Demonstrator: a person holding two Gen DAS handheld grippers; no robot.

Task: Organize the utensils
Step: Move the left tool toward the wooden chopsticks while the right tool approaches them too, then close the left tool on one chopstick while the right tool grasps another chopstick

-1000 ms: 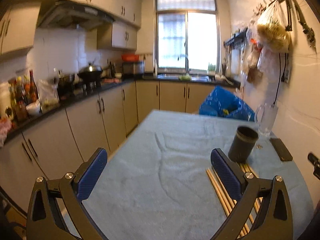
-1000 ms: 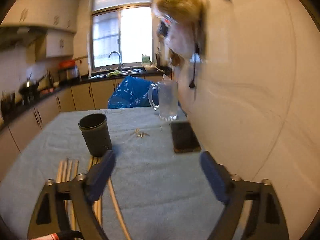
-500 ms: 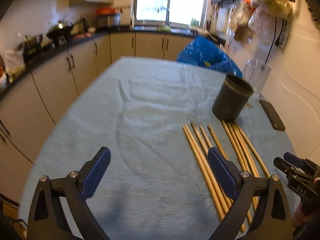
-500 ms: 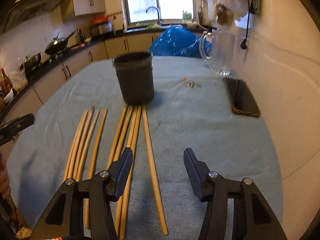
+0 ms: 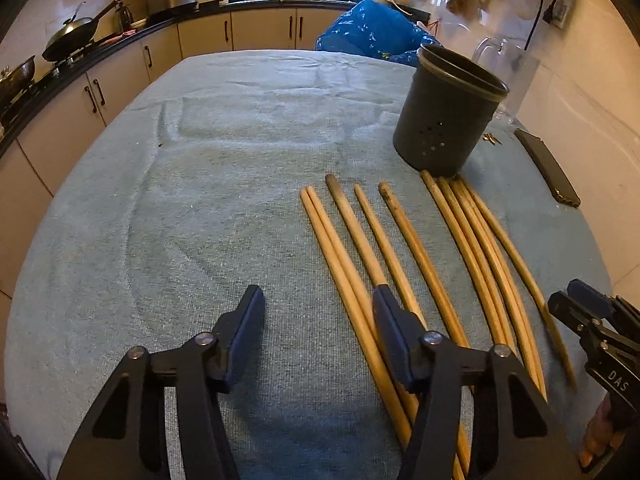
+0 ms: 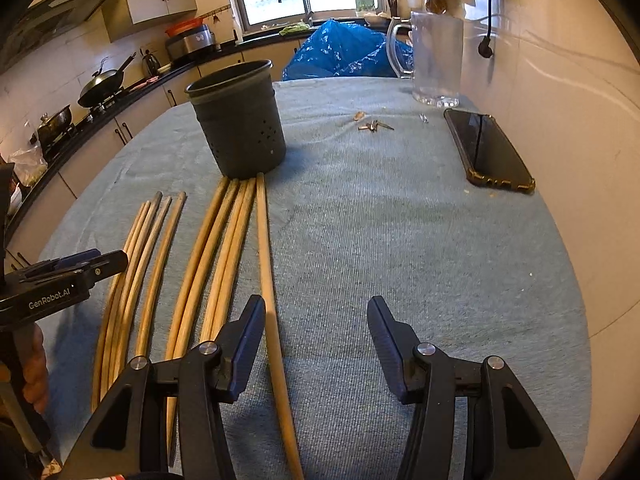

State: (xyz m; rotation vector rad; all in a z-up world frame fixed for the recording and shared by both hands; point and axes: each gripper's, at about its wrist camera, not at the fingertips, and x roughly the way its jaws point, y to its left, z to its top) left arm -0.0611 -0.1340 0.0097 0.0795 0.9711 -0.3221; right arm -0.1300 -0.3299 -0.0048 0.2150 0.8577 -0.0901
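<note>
The table [image 5: 200, 184] under its blue cloth fills both views. Ahead of both sets of jaws stands the dark holder [image 6: 238, 120], upright and empty as far as can be seen. The chopsticks [image 5: 360, 248] lie in rows before it.

The left gripper [image 5: 318, 308] is closing on nothing — its right jaw sits over the leftmost sticks. The right gripper [image 6: 316, 312] hangs half apart, the outermost stick just inside its left jaw.

Risk: crowded sticks — a pinch may catch two, or roll one away.
</note>
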